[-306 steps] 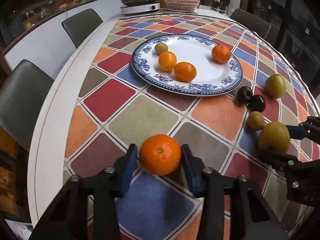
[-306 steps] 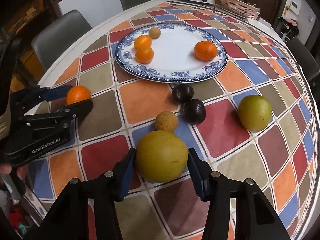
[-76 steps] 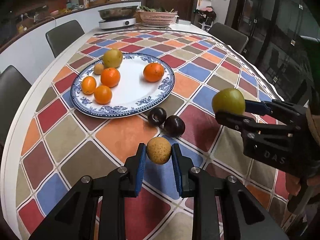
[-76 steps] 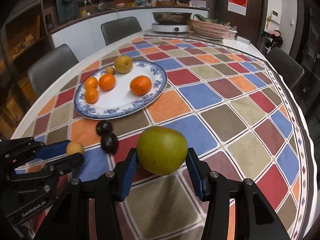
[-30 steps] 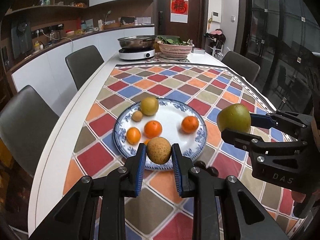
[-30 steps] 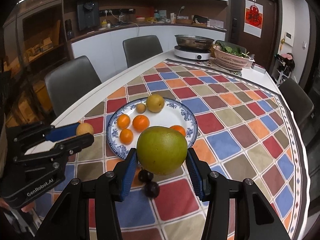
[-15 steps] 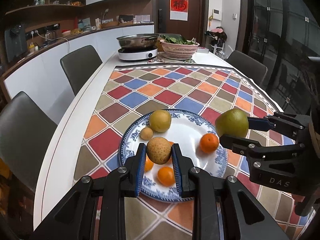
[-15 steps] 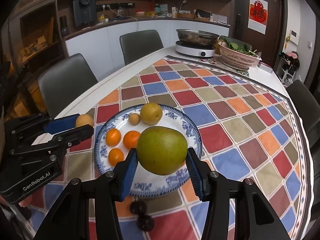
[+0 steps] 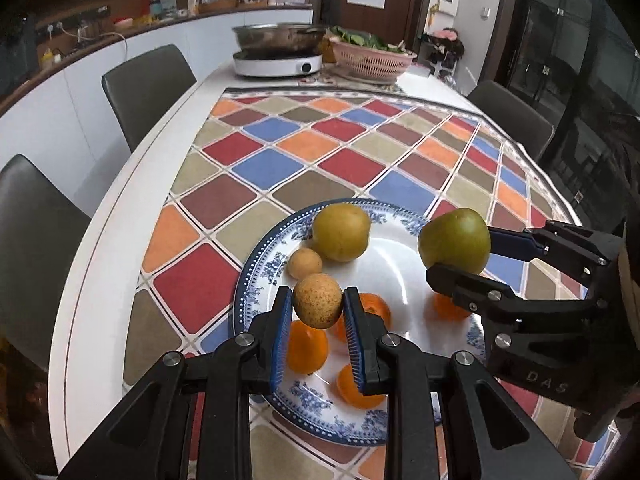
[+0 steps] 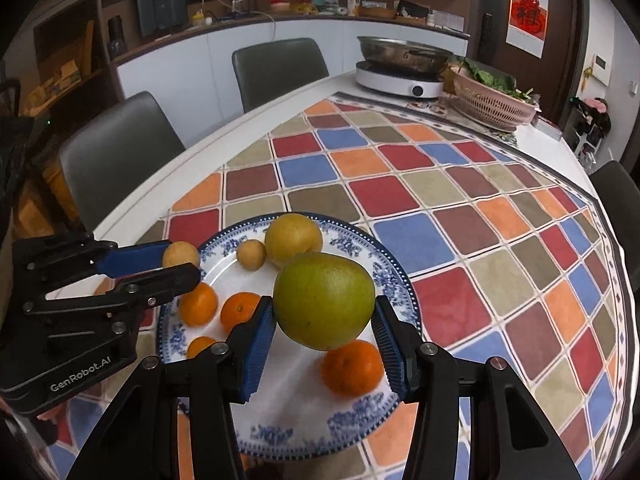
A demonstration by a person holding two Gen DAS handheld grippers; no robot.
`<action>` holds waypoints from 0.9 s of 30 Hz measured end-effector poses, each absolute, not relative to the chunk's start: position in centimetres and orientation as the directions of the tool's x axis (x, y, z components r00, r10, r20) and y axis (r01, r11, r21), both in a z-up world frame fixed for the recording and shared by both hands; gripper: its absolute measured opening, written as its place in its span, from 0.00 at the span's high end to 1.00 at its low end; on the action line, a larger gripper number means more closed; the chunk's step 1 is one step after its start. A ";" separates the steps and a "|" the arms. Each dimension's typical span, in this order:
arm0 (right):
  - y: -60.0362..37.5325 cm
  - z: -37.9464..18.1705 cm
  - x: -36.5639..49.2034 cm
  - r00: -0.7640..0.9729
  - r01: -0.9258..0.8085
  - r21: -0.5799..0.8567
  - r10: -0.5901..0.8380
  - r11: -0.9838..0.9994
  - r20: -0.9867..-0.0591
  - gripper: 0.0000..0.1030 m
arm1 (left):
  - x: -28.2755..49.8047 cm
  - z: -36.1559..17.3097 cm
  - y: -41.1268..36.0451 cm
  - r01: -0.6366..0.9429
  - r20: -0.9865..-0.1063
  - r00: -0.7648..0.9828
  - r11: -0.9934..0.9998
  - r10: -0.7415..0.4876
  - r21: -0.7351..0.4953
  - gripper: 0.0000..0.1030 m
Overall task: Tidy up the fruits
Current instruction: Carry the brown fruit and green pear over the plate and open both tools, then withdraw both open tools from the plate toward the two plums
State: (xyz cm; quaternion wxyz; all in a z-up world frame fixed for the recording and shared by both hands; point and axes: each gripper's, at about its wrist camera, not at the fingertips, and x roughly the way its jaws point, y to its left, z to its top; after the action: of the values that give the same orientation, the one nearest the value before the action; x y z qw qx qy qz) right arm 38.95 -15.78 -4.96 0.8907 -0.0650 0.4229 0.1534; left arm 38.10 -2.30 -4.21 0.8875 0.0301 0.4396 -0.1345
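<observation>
The left gripper (image 9: 318, 312), black with blue ribbed pads, is clamped on a small round tan-brown speckled fruit (image 9: 318, 306), holding it in the air above the near-left part of a round white plate with a blue floral rim (image 9: 276, 270). The right gripper (image 10: 324, 328), of the same build, is closed on a large round yellow-green fruit (image 10: 324, 300) and holds it above the middle of the same plate.

On the plate lie 4 small oranges (image 10: 352, 368), partly hidden behind the grippers, a large yellow-brown round fruit (image 9: 341, 232) at the far rim, and a small tan round fruit (image 9: 305, 263) just beside it.

In the right wrist view the left gripper comes in from the left edge, its fruit over the plate's left rim.

The plate rests on a tablecloth of red, blue, orange and olive diamonds (image 9: 332, 160) spread over a white oval table (image 9: 108, 240). At the table's far end stand a steel pan on a white induction cooker (image 9: 278, 50) and a pink basket of green leaves (image 9: 370, 58). Grey chairs (image 9: 148, 88) stand along the table.
</observation>
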 end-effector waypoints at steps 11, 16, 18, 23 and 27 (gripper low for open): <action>-15.7 -7.1 40.4 0.550 -0.321 0.035 0.217 0.946 -0.806 0.51 | 39.6 -5.7 -2.8 0.267 -0.819 0.544 0.963 -0.182 -0.037 0.71; -15.5 -6.5 39.3 0.592 -0.351 -0.009 0.214 0.936 -0.777 0.37 | 39.0 -5.3 -3.1 0.282 -0.813 0.556 0.959 -0.174 -0.012 0.61; -15.9 -5.9 39.0 0.603 -0.342 0.001 0.220 0.940 -0.767 0.37 | 38.5 -5.0 -2.9 0.280 -0.807 0.564 0.960 -0.173 -0.010 0.60; -17.6 -4.5 37.1 0.653 -0.266 -0.013 0.170 0.964 -0.738 0.37 | 36.2 -3.4 -2.9 0.263 -0.777 0.613 0.964 -0.143 0.031 0.58; -18.4 -3.3 35.2 0.687 -0.240 -0.026 0.151 0.970 -0.711 0.37 | 33.9 -1.9 -3.1 0.230 -0.748 0.656 0.971 -0.103 0.068 0.57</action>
State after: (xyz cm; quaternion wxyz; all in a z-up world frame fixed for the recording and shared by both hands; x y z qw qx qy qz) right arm 35.19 -18.43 -3.26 0.9166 -0.0583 0.3809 0.1067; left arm 33.93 -3.07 -1.86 0.9065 0.0783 0.4047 -0.0919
